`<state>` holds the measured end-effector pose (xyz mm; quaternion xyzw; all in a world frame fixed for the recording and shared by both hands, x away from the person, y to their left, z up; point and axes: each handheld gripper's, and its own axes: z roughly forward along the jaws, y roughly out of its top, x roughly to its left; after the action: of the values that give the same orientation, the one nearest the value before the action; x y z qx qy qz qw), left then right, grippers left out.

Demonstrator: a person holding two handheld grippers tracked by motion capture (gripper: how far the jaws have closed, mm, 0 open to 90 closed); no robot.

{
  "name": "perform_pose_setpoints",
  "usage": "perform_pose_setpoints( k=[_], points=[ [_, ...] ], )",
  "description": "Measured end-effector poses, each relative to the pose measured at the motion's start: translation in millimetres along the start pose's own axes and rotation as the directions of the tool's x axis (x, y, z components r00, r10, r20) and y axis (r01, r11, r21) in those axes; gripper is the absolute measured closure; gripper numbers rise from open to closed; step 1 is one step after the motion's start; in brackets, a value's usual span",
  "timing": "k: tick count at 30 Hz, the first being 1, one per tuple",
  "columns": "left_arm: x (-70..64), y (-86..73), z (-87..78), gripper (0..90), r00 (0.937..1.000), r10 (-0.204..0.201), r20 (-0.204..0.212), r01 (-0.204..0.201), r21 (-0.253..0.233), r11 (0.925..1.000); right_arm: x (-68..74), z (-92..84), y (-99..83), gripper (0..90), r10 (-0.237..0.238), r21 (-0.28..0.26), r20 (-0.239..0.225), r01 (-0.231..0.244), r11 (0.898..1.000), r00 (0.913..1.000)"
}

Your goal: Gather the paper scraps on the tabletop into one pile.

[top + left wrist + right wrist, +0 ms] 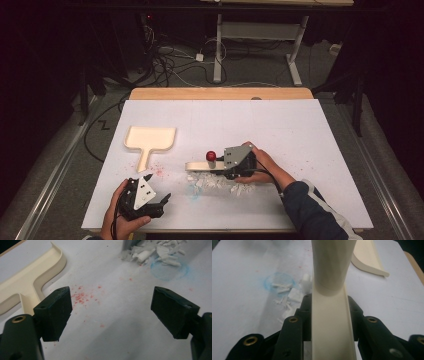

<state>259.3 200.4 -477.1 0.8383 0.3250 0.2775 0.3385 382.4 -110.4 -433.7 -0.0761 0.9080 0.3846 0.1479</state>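
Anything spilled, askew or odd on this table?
Yes: torn white paper scraps lie loose beside the cream brush held by the right gripper. Red specks and a blue ring stain mark the white table cover.

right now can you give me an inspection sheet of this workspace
surface: white sheet over a wooden table, with red specks and a blue ring stain
job's things: cream brush beside the white scraps; cream dustpan lies apart
clutter: nothing seen
grippers: right gripper shut on the brush handle; left gripper open, holding nothing
cables: floor cables beyond the table
surroundings: dark room, white desk frame behind
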Motion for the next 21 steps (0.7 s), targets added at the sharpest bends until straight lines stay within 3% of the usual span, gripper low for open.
perform_pose_setpoints(
  k=[2, 5, 6, 7, 8, 9, 12, 17, 19, 21],
  points=[
    [-0.3, 0.3, 0.2, 16.5, 1.0, 0.0, 0.002, -0.001, 0.001, 1.0, 2.5, -3.8, -0.1, 68.2, -0.003, 0.0, 0.002, 0.003, 1.0, 1.0],
    [-0.8, 1.3, 1.5, 16.5, 1.0, 0.004, 0.002, -0.004, 0.005, 1.0, 6.5, -14.8, -0.1, 68.2, -0.001, 0.007, 0.069, 0.001, 1.0, 0.9976],
    [-0.8, 1.3, 1.5, 16.5, 1.0, 0.004, 0.002, -0.004, 0.005, 1.0, 6.5, -14.8, -0.1, 68.2, -0.001, 0.007, 0.069, 0.001, 1.0, 0.9976],
    [-1.2, 1.8, 1.5, 16.5, 1.0, 0.006, 0.004, -0.006, 0.001, 1.0, 5.6, -20.6, 0.1, 68.2, 0.024, -0.003, 0.128, -0.024, 1.0, 0.9915],
    [-1.2, 1.8, 1.5, 16.5, 1.0, 0.006, 0.004, -0.006, 0.001, 1.0, 5.6, -20.6, 0.1, 68.2, 0.024, -0.003, 0.128, -0.024, 1.0, 0.9915],
    [-1.1, 1.9, 1.8, 16.5, 1.0, 0.008, 0.005, -0.008, 0.001, 1.0, 3.7, -27.5, -0.2, 68.2, 0.055, -0.016, 0.178, -0.053, 0.998, 0.9825],
    [-0.8, 1.8, 1.9, 16.5, 0.9999, 0.008, 0.006, -0.008, 0.004, 1.0, 0.9, -42.2, -3.3, 68.2, 0.113, -0.026, 0.23, -0.11, 0.994, 0.9667],
    [-1.8, 1.5, 0.9, 16.5, 0.9999, 0.005, 0.011, -0.005, 0.006, 1.0, -2.8, -69.2, -14.4, 68.2, 0.218, -0.022, 0.272, -0.221, 0.975, 0.9371],
    [-2.1, 1.6, 0.6, 16.5, 0.9999, 0.007, 0.01, -0.007, 0.006, 1.0, -2.1, -78.8, -20.4, 68.2, 0.254, -0.005, 0.306, -0.265, 0.964, 0.9177],
    [-2.3, 2.0, 0.2, 16.5, 0.9999, 0.009, 0.01, -0.009, 0.005, 0.9999, 0.2, -87.4, -27.0, 68.1, 0.281, 0.019, 0.361, -0.309, 0.951, 0.889]
  ],
)
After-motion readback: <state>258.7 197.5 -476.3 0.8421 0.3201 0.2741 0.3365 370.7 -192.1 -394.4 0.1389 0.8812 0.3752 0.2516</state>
